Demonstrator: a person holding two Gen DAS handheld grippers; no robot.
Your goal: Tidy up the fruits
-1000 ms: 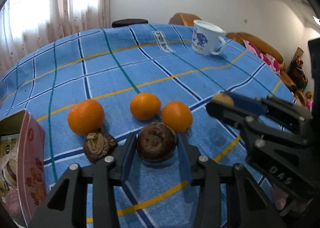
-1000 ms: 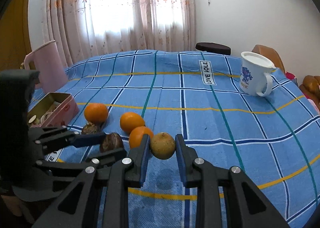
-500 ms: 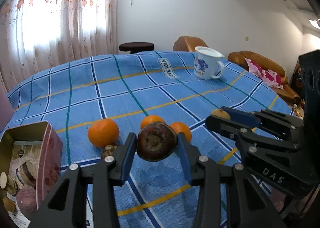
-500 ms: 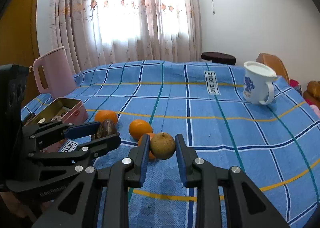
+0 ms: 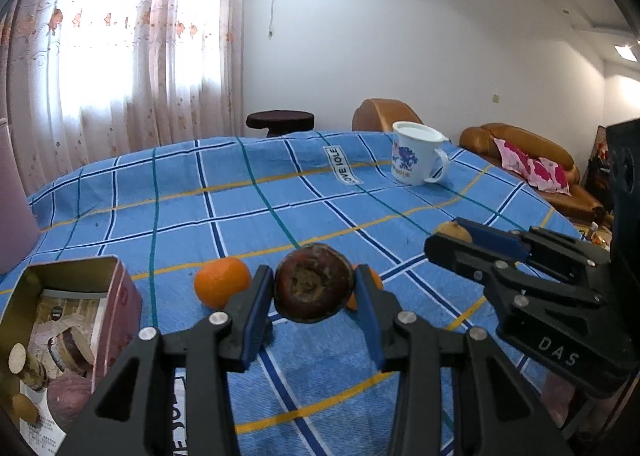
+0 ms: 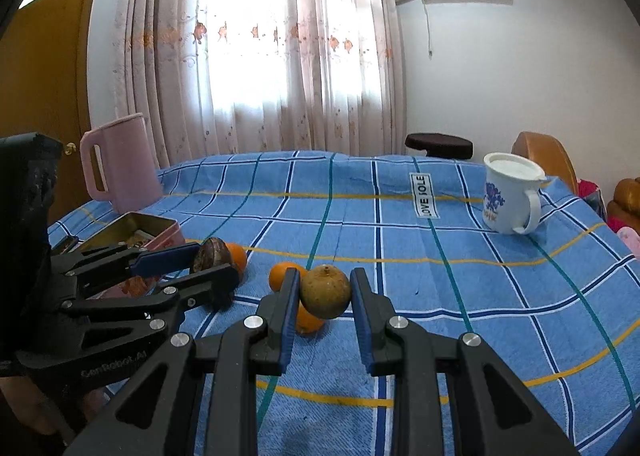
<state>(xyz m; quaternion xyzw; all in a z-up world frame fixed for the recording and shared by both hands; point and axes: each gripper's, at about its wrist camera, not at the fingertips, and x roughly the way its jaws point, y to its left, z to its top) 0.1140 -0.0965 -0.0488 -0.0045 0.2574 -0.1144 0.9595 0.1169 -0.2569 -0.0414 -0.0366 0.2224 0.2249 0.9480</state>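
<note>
My left gripper [image 5: 315, 288] is shut on a dark brown round fruit [image 5: 315, 287] and holds it above the blue checked tablecloth [image 5: 280, 192]. My right gripper [image 6: 325, 290] is shut on a yellow-brown round fruit [image 6: 325, 291], also lifted off the cloth. The right gripper shows at the right of the left wrist view [image 5: 452, 236], the left one at the left of the right wrist view [image 6: 212, 260]. Oranges lie on the cloth below: one [image 5: 221, 287] left of the dark fruit, one [image 6: 280, 276] and another [image 6: 307, 319] behind my right fingers.
An open pink tin [image 5: 116, 296] with snacks stands at the left. A pink jug [image 6: 120, 164] stands behind it. A white mug [image 5: 418, 158] stands at the far right of the table. A sofa [image 5: 520, 160] lies beyond the table's right edge.
Both grippers have risen off the cloth with their fruits held. The oranges and the second brown fruit stayed on the table and now sit lower in view.
</note>
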